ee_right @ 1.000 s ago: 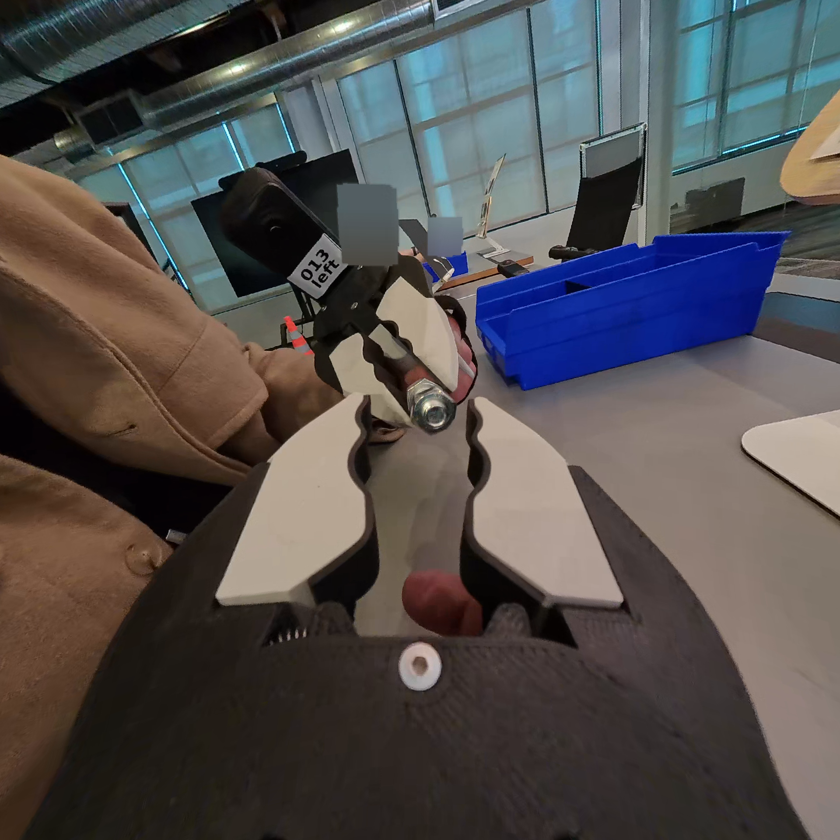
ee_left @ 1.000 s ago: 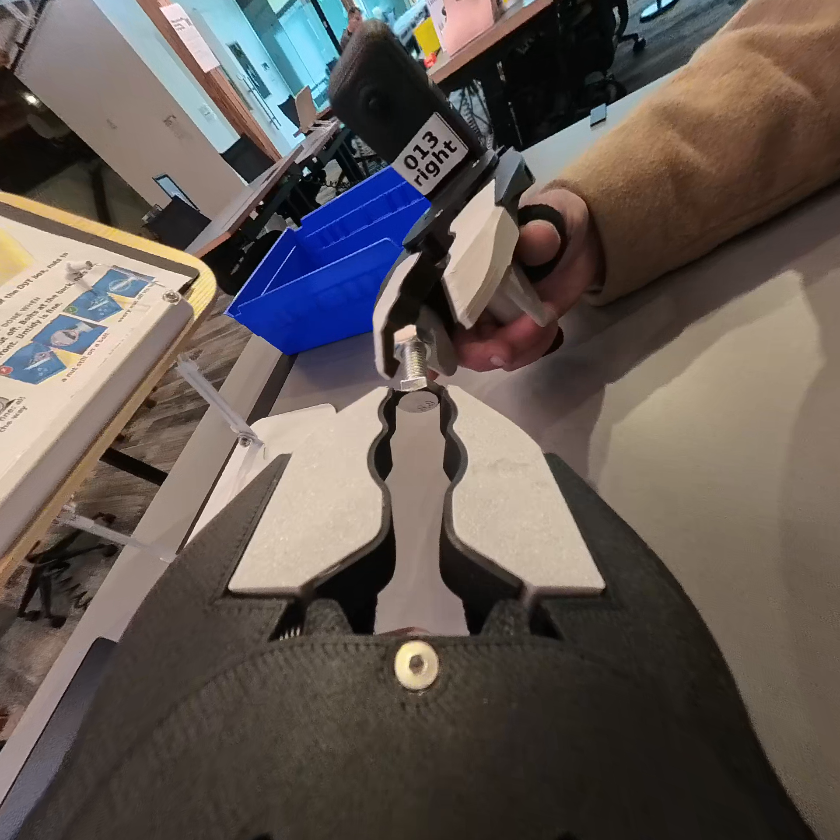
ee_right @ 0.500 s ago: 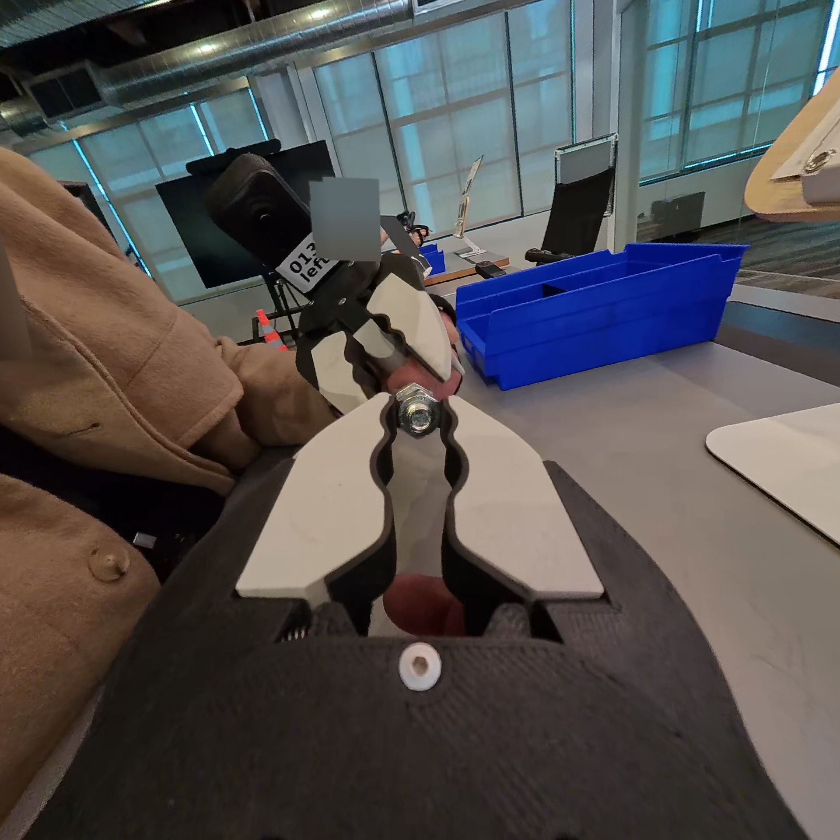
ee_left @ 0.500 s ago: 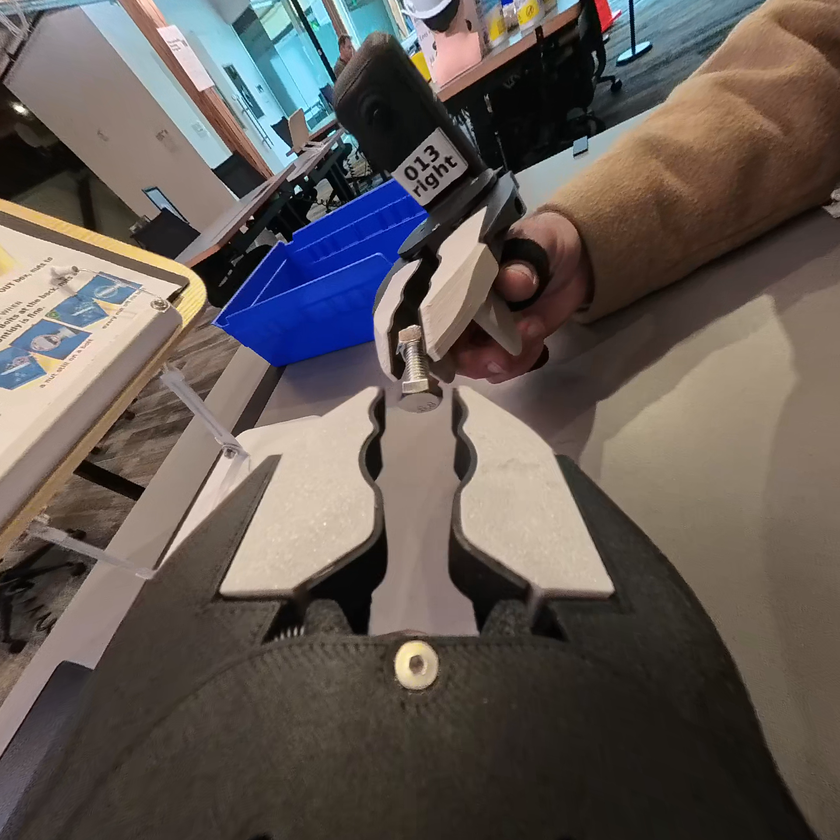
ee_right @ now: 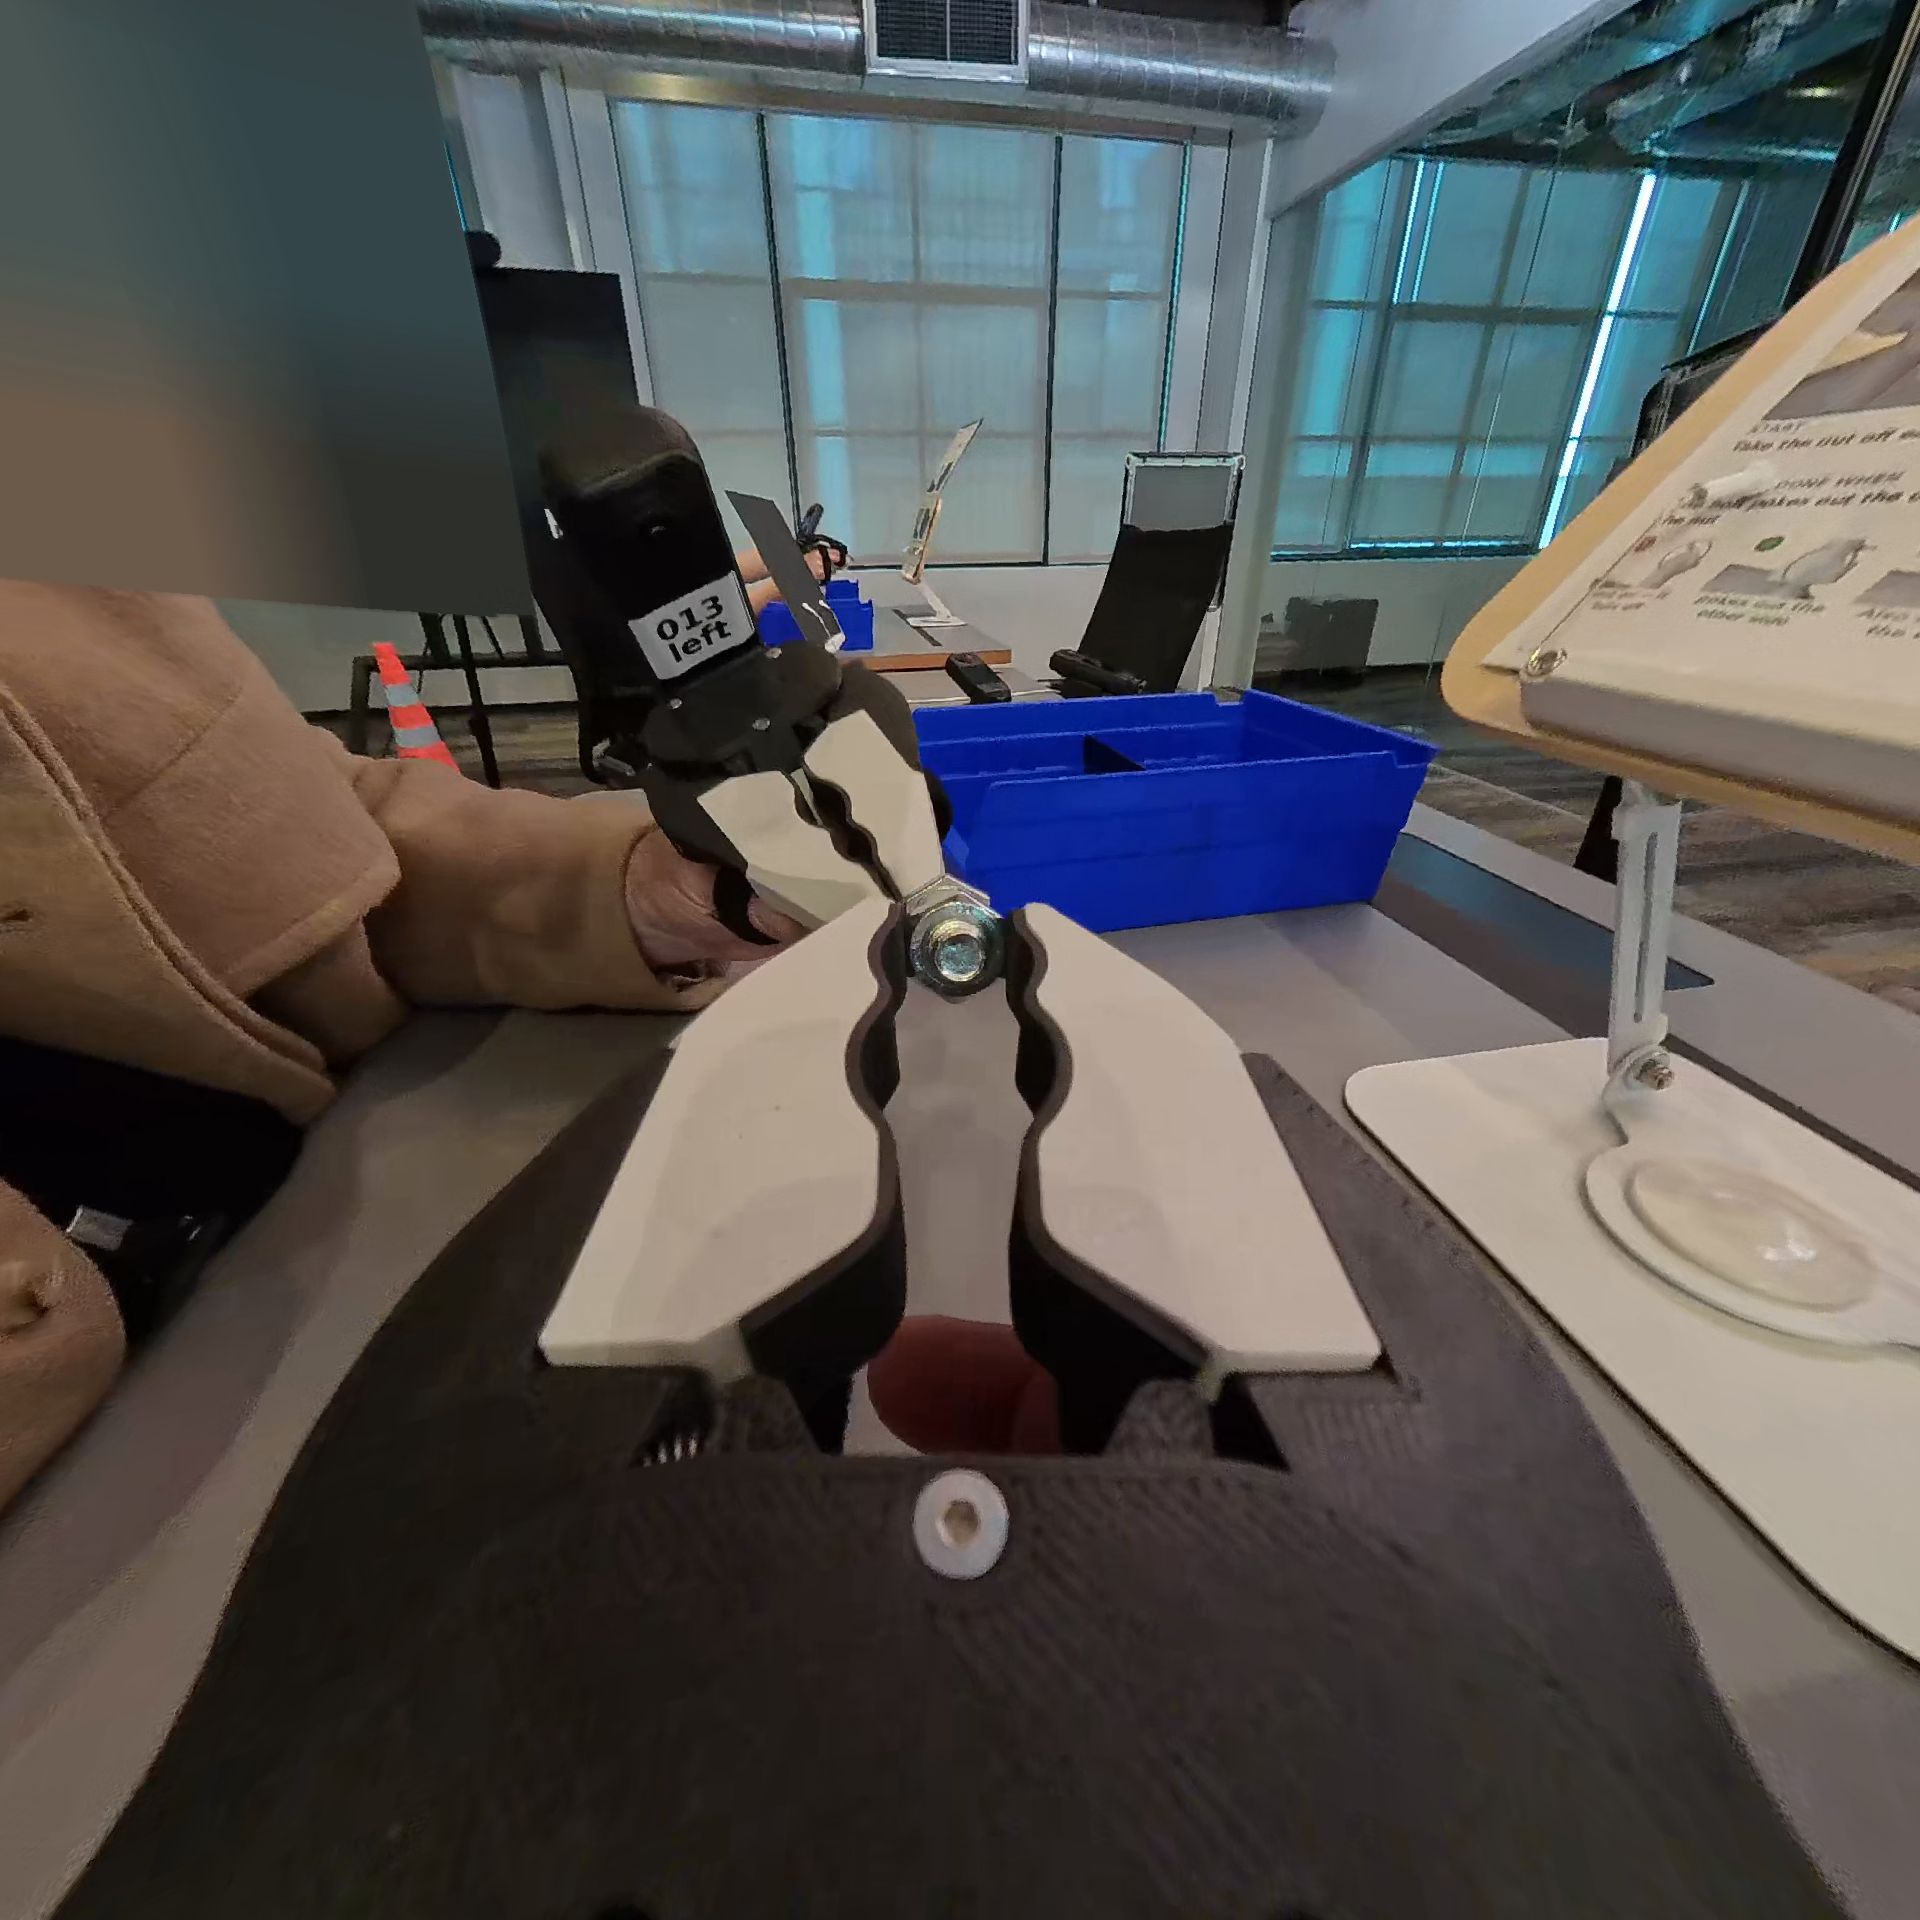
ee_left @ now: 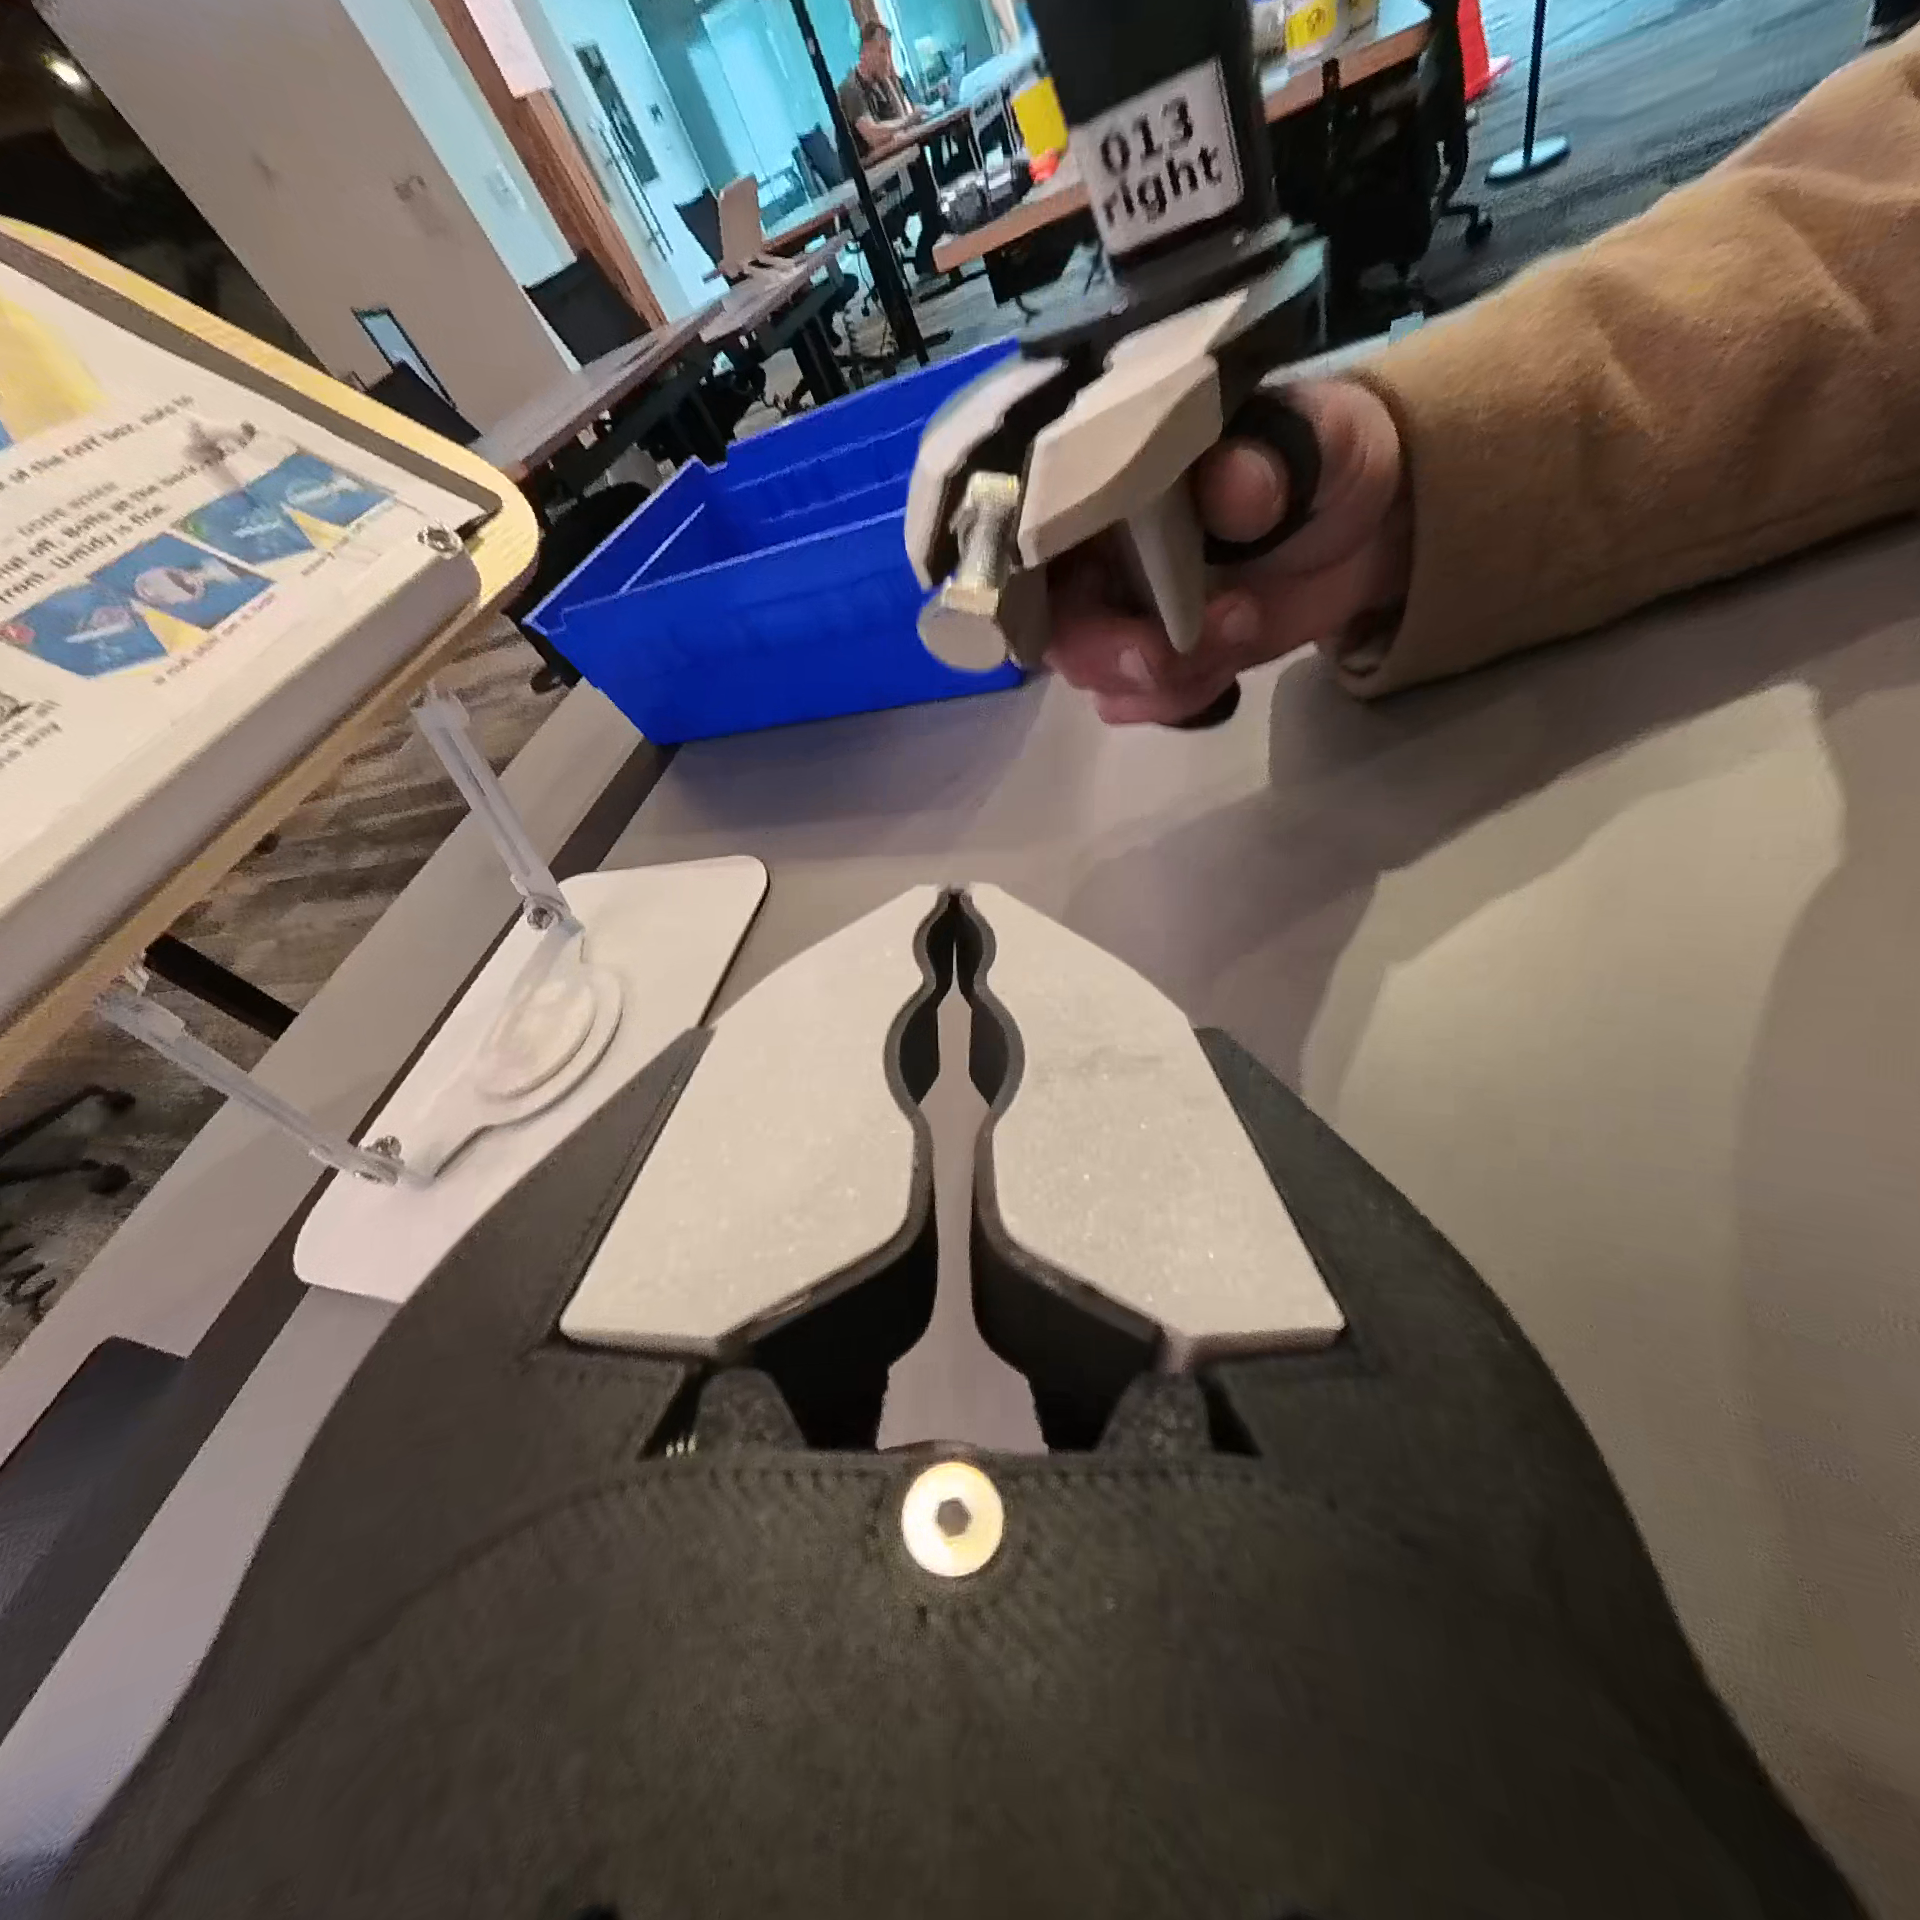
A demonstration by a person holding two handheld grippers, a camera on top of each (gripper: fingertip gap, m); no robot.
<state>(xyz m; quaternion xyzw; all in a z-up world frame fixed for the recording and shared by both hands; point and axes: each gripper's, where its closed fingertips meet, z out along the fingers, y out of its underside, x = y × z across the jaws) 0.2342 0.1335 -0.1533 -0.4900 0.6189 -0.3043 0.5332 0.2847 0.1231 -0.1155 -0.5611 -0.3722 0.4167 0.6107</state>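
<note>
My right gripper (ee_right: 951, 940) is shut on a silver bolt (ee_right: 954, 954), held across its tips with the threaded end and a hex nut (ee_right: 940, 902) facing the camera. In the left wrist view the right gripper (ee_left: 995, 608) holds the bolt (ee_left: 977, 561) above the grey table (ee_left: 1507, 987), head end down. My left gripper (ee_left: 956, 906) is shut and empty, low over the table and apart from the bolt. In the right wrist view the left gripper (ee_right: 912, 878) sits just behind the nut; whether they touch I cannot tell.
A blue divided bin (ee_left: 769, 623) stands at the table's far edge and also shows in the right wrist view (ee_right: 1174, 831). A tilted instruction board (ee_left: 156, 540) rises on a white stand base (ee_left: 665, 935) at my left. A person's tan sleeve (ee_left: 1662, 416) lies at the right. The grippers' ends are close to 7 cm from one another.
The right gripper closed on the nut end of the bolt that the left gripper held. The left gripper let go, drew back and shut empty. The right gripper lifted the bolt away.
</note>
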